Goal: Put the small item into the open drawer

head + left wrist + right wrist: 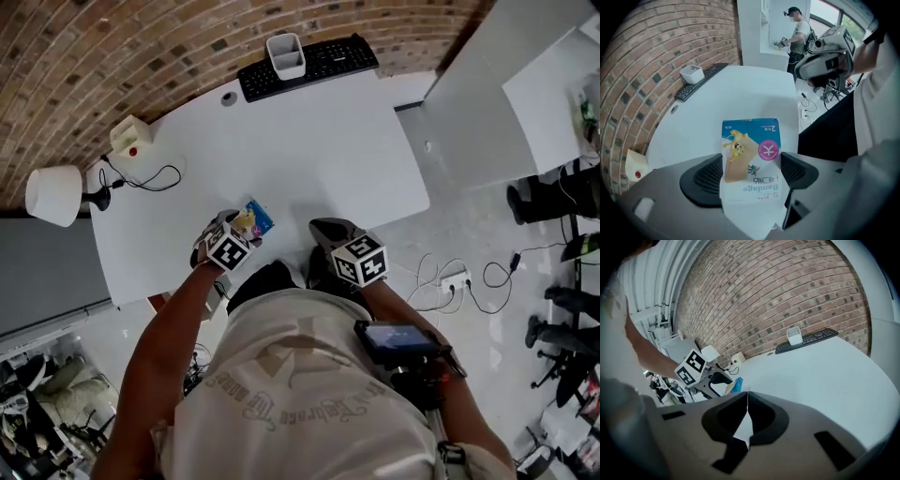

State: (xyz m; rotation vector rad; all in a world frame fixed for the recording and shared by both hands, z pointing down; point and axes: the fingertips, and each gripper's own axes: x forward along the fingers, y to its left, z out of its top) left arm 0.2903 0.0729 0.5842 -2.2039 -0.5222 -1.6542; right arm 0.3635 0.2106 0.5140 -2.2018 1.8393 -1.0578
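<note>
Left gripper view has the bandage box clamped between the two pads of the left gripper. The grip sits on the box's near half, and the far half juts out over the white worktop.

Held by one end like this, the light carton could pivot or slide out if it is swung quickly. Its free end could also catch the worktop's near edge on the way down.

No view shows the open drawer. I judge it lies below that near edge, behind the person's body, so the drop may be made half blind and miss.

The right gripper sits just to the right of the left one, near enough to bump it.

In the head view the left forearm reaches forward from the near side. It holds its gripper low over the worktop's near edge, aimed far and right. The right gripper's jaws are pressed together on nothing, and it points far and left.
</note>
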